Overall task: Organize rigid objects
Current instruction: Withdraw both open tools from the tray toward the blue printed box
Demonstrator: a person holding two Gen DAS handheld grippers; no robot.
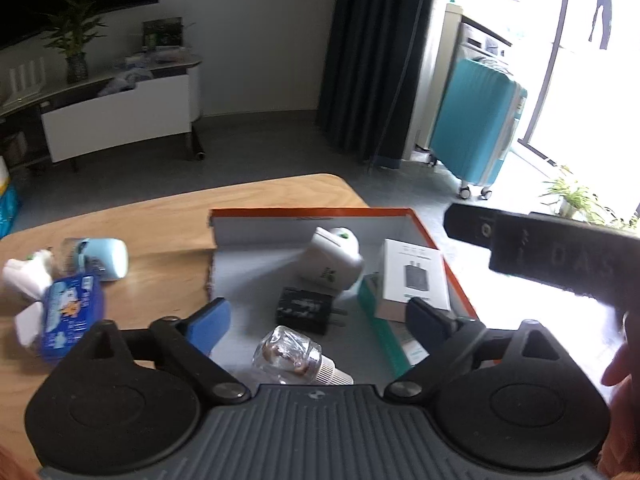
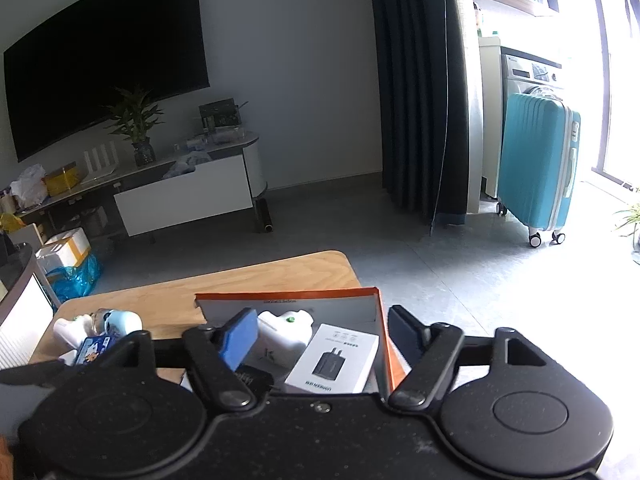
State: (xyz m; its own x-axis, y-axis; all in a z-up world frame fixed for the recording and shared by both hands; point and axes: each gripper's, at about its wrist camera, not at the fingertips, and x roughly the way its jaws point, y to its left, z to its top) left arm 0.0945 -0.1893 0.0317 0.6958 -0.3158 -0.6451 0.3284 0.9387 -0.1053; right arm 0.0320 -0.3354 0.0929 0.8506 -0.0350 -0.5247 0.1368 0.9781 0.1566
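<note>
Readable print first: the white carton at lower centre of the right wrist view carries a charger drawing and a brand line that looks like "UGREEN", upside down; in the left wrist view the same carton sits right of centre, its text too small to read. The orange-rimmed box fills the middle of the left view, lying on the wooden table, and it holds the carton, a white plug unit with a green dot and a dark logo I can't make out, a black charger with prongs pointing right, a clear bottle lying on its side at lower centre, and a green-edged flat pack under the carton. Left of the box, on the bare table, lie a blue packet with cartoon print, a pale blue gadget and white pieces. The left gripper hangs over the box, jaws wide apart, holding nothing, the bottle between and below them. The right gripper is spread wide too, empty, above the carton and the box's right wall; its dark body crosses the right side of the left view.
</note>
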